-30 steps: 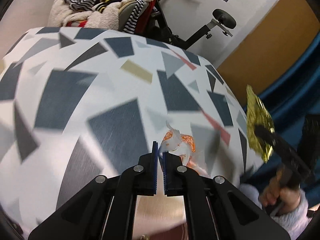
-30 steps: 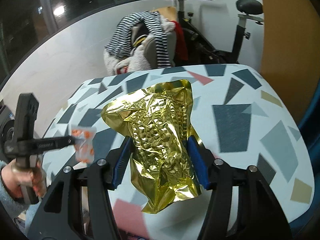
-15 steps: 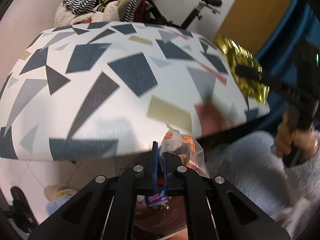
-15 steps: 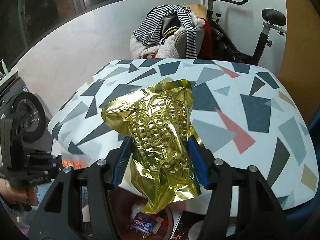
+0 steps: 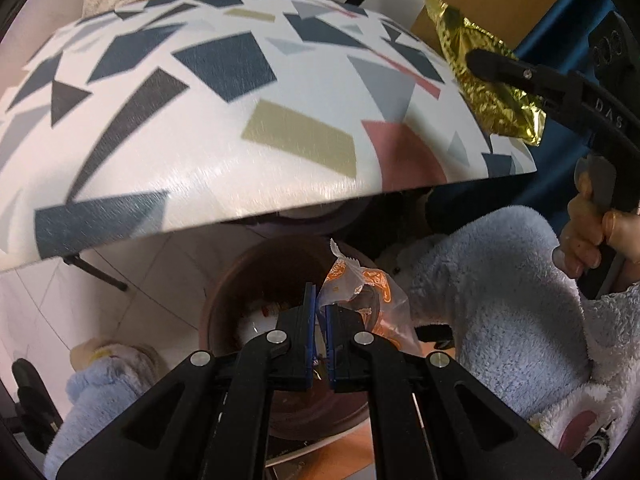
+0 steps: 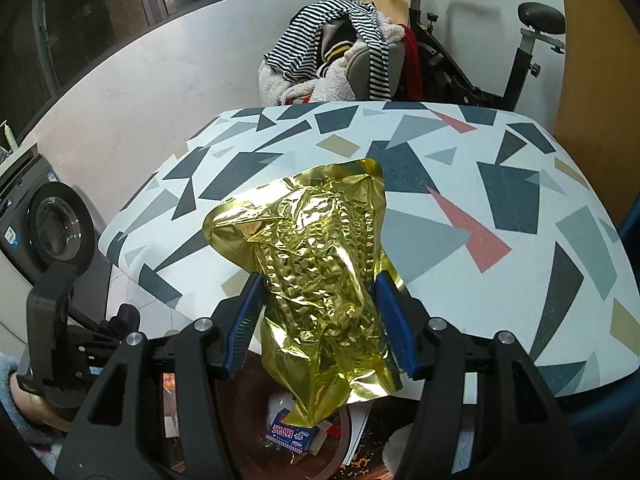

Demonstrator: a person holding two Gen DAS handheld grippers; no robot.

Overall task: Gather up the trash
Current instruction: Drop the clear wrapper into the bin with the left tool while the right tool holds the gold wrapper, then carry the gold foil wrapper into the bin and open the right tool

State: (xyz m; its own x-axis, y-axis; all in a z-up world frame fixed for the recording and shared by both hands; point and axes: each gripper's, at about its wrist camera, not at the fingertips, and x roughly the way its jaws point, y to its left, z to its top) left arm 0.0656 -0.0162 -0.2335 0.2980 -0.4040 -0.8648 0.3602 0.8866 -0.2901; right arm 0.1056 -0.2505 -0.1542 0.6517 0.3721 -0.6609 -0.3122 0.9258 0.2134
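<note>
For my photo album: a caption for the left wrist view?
Left gripper holding an orange-printed wrapper above the brown bin.

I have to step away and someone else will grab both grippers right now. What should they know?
Left gripper: shut on the clear orange-printed wrapper, held over the brown bin below the table edge.
Right gripper: holding the gold foil bag, near the table edge above the bin.
Done: both pieces are lifted off the table; other trash already lies in the bin.
Left: release the wrapper, then the foil bag, into the bin.
</note>
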